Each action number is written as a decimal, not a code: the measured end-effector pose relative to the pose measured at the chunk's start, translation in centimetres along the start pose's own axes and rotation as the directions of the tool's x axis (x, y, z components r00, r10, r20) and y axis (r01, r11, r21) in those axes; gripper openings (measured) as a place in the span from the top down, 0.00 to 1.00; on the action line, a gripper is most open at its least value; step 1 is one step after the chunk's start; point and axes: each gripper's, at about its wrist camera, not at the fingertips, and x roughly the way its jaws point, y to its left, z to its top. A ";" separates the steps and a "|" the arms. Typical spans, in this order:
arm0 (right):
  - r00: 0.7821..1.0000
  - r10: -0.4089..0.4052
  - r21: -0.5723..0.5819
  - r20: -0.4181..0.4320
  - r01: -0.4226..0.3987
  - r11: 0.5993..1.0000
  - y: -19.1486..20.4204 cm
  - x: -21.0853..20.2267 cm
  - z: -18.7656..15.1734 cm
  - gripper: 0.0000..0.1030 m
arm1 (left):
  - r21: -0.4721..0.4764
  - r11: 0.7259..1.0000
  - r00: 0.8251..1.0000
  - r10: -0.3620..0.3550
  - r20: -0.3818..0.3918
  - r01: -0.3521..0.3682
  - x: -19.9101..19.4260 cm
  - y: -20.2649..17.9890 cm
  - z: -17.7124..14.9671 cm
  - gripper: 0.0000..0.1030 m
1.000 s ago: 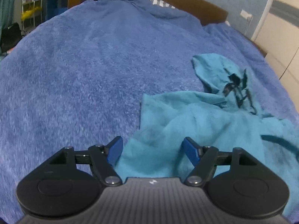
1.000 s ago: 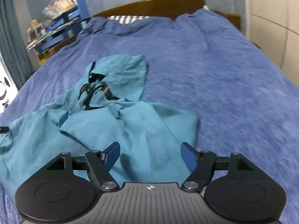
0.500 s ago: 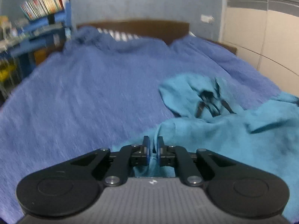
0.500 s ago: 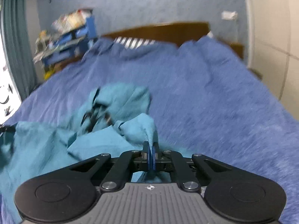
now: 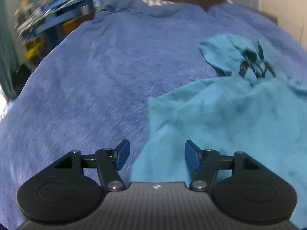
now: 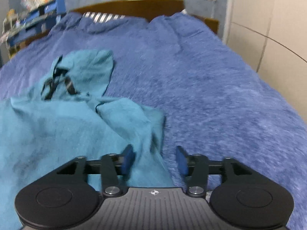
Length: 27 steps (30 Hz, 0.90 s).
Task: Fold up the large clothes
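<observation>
A teal hooded garment (image 5: 220,115) with black drawstrings (image 5: 253,63) lies spread on a blue bed cover (image 5: 96,76). My left gripper (image 5: 157,156) is open just above the garment's near left edge, with cloth between its jaws. In the right wrist view the same garment (image 6: 57,126) fills the left half, its hood (image 6: 86,71) pointing at the headboard. My right gripper (image 6: 155,160) is open over the garment's near right edge, holding nothing.
A wooden headboard (image 6: 134,7) and striped pillow (image 6: 101,16) sit at the far end of the bed. A cluttered blue shelf (image 5: 57,15) stands at the far left. A pale wardrobe (image 6: 278,38) lines the right side.
Half a second ago both grippers were shut on the garment's near edge and lifted it. Now both have opened, the cloth has dropped and lies flatter on the bed.
</observation>
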 end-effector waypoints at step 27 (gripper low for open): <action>0.906 0.419 -0.174 -0.057 -0.422 0.890 20.0 -12.7 -12.9 0.77 | 0.190 0.933 0.952 -0.304 -0.032 0.304 -10.2 -17.7 -11.1 0.40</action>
